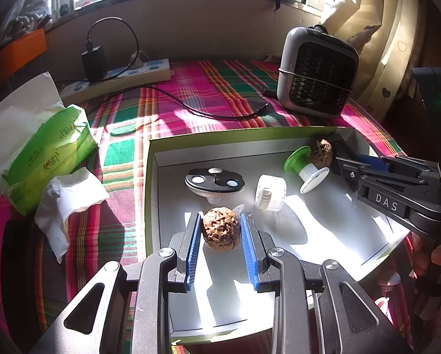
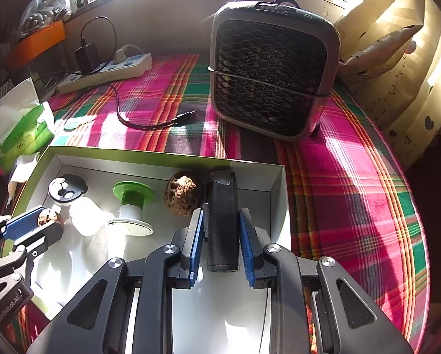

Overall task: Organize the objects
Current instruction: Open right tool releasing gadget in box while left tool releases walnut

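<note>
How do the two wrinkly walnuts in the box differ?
The near walnut sits between the left claw's blue pads, out on the open floor of the box. The far walnut lies free at the back wall, beside the green spool, with no claw around it. The near one looks rounder and more finely wrinkled; the far one more deeply pitted. Both are brown.
</note>
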A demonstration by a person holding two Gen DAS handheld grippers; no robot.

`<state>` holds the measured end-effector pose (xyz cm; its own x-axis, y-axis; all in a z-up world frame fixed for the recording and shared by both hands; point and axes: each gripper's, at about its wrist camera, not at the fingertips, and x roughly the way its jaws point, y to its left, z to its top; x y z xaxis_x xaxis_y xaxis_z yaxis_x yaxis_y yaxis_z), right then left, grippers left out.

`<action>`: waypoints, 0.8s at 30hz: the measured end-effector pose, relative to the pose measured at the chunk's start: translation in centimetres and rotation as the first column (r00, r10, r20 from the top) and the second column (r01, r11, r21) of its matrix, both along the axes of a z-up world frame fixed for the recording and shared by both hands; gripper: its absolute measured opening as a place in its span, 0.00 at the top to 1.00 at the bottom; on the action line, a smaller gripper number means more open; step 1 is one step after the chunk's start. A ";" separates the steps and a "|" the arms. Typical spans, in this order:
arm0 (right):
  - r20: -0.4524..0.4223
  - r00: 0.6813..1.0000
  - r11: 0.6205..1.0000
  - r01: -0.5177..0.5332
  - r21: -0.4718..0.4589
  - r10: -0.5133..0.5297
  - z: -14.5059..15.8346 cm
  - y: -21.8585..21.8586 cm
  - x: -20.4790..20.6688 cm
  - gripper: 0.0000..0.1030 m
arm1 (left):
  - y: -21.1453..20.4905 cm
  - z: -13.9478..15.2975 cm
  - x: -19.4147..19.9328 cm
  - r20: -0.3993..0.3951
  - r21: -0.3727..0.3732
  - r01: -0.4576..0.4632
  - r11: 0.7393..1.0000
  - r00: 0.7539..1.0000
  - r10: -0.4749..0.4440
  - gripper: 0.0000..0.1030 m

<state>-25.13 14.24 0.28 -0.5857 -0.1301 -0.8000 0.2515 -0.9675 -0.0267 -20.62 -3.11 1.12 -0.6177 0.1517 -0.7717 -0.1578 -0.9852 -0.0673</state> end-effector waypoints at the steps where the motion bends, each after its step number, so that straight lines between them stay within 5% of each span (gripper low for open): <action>1: 0.000 1.000 1.000 -0.001 0.000 0.001 0.0 0.0 0.0 0.75 | 0.0 0.0 0.0 0.000 0.000 0.000 1.000 1.000 0.000 0.76; 12: -0.037 0.999 1.000 -0.005 0.011 0.005 0.5 -0.1 0.6 0.58 | 0.0 0.0 0.0 0.002 -0.003 0.001 1.000 1.000 -0.001 0.75; 24: -0.033 0.999 1.000 0.001 -0.019 -0.001 0.7 0.3 1.2 0.58 | 0.3 0.3 0.5 0.005 -0.006 -0.007 1.000 1.000 0.007 0.69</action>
<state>-23.92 14.59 1.00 -0.6122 -0.1441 -0.7774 0.2496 -0.9682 -0.0171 -20.12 -2.85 1.46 -0.6150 0.1425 -0.7756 -0.1505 -0.9867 -0.0620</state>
